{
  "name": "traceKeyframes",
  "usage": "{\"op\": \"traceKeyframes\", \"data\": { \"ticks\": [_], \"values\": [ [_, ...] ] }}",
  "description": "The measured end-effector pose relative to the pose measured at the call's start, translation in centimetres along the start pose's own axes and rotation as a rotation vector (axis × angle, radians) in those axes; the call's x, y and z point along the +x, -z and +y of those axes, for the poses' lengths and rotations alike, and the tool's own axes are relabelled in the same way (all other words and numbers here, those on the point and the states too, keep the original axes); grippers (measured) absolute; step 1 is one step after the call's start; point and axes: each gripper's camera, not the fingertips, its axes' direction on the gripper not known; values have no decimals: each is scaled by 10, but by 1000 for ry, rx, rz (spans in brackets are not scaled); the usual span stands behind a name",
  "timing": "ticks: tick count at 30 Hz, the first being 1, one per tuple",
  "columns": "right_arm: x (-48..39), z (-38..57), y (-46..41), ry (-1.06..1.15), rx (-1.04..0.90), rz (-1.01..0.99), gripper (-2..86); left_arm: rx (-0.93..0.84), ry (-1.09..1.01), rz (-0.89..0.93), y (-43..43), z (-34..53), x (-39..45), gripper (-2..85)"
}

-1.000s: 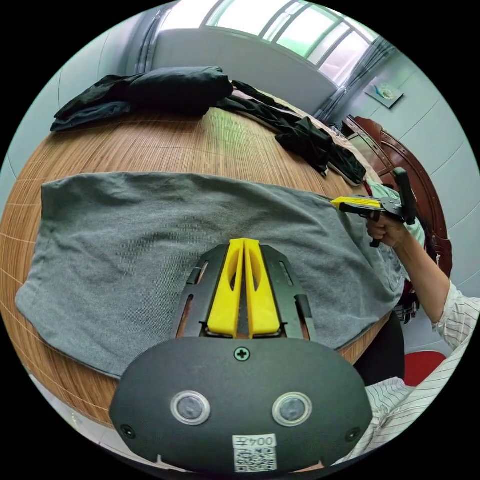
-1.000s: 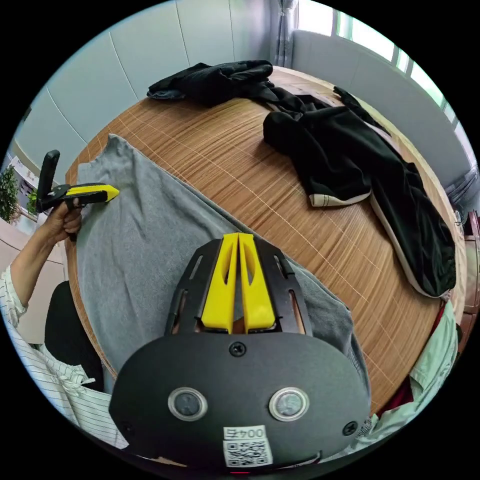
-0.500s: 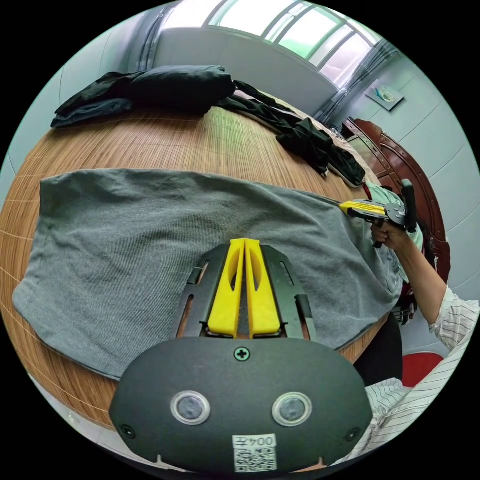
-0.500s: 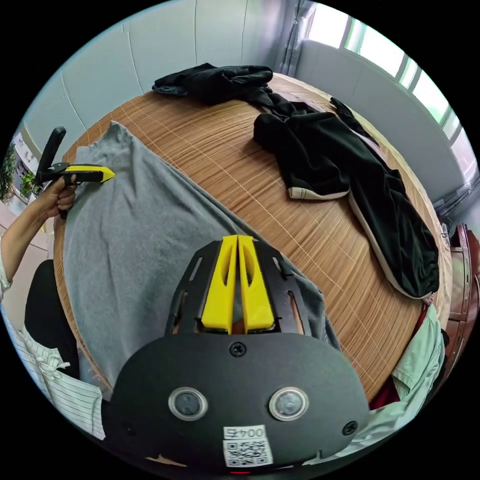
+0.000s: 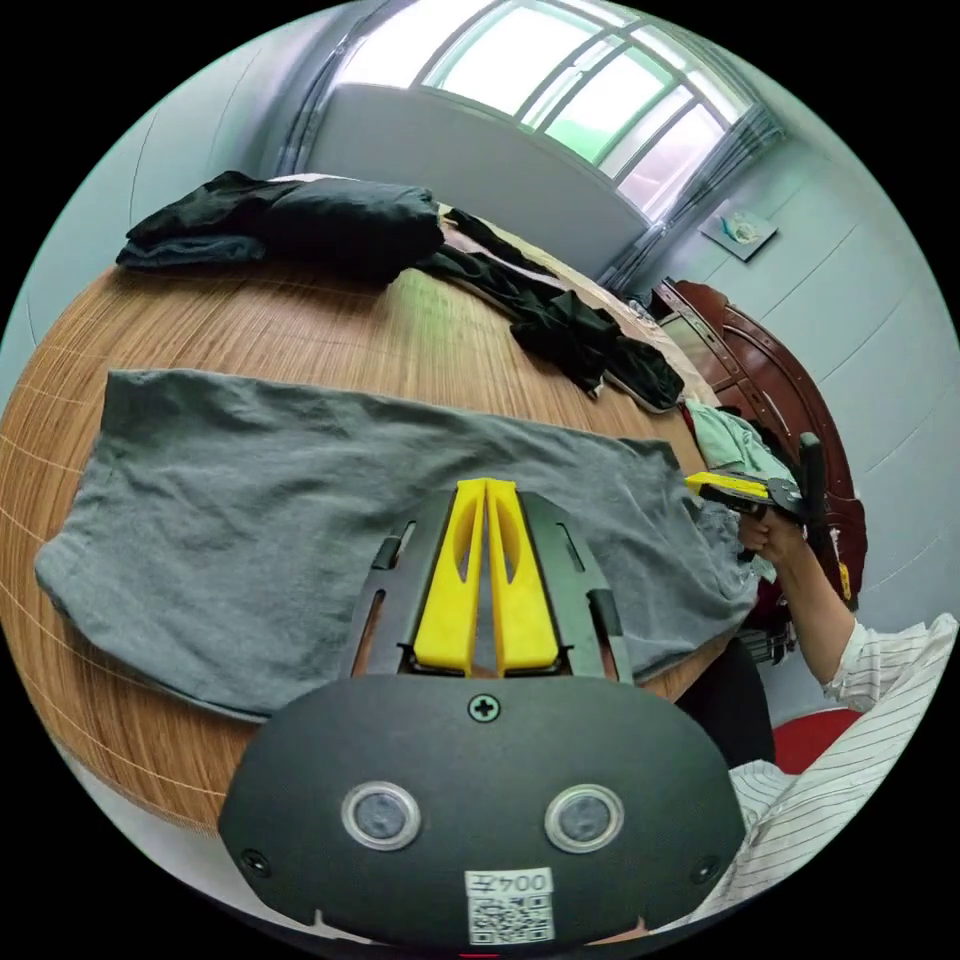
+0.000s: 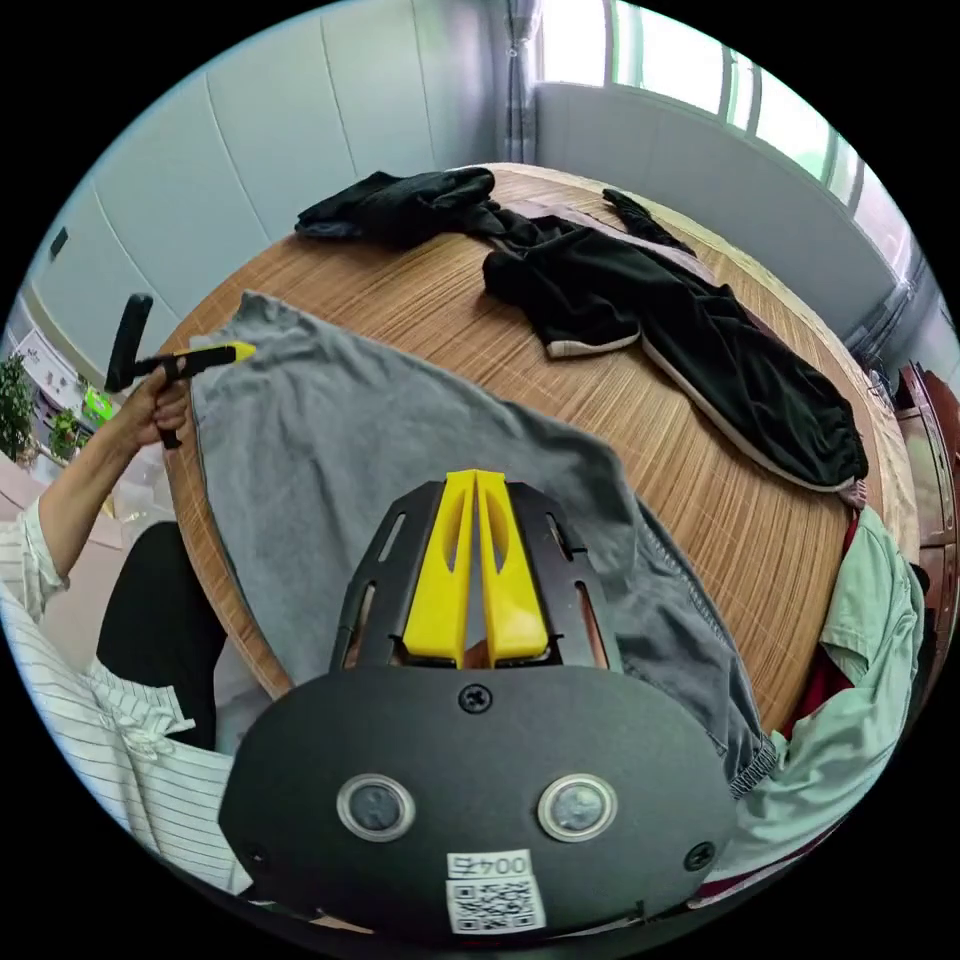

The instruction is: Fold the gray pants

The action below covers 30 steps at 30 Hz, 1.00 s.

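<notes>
Above gray pants (image 5: 300,480), both hand-held grippers closed.

Both cams low over table (image 5: 300,330), opposite ends, sharing gray pants (image 6: 400,440).

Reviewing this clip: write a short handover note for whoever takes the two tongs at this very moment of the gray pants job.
Left tongs: jaws together, nothing between them, above the near side of the gray pants.
Right tongs: jaws together, also without cloth, above the pants' other end.
Things: the pants lie spread lengthwise along the near edge of the round wooden table, one end spilling over the rim. Black clothes are piled at the far side; a pale green garment hangs off the edge.
Done: pants laid out fairly flat.
Left: no fold is visible yet; likely grasp both ends and fold.
</notes>
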Motion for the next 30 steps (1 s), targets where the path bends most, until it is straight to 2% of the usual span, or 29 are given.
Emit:
{"op": "traceKeyframes", "data": {
  "ticks": [2,3,4,5,7,8,11,14,18,22,25,27,30],
  "values": [
    [-26,25,-15,65,-133,70,-5,-143,-127,-2,-26,3,41,2],
    [-30,30,-21,75,-169,92,-5,-271,-201,-84,-50,8,61,2],
    [-35,39,-30,87,-224,139,-4,-326,-225,-142,-61,13,67,3],
    [-39,45,-20,62,-165,137,-2,-244,-208,-166,-52,17,72,3],
    [-49,52,7,37,-101,66,4,-218,-114,-164,-37,15,75,2],
    [-60,62,30,30,-13,-16,10,-173,-133,-165,-23,18,89,2],
    [-112,91,61,133,59,-139,66,-167,-206,-79,-9,37,137,2],
    [-170,115,64,259,66,-96,85,-184,-292,-162,-13,62,180,2],
    [-206,125,57,308,46,-31,75,-227,-206,-251,-17,74,180,4],
    [-218,139,53,301,10,24,5,-245,-116,-164,-9,75,166,4],
    [-219,148,65,273,21,2,-2,-233,-142,-220,8,67,182,4],
    [-209,150,82,203,62,-18,-4,-145,-176,-172,29,61,201,4],
    [-178,149,105,18,26,37,-6,-131,-208,-193,24,54,220,3]
  ]
}}
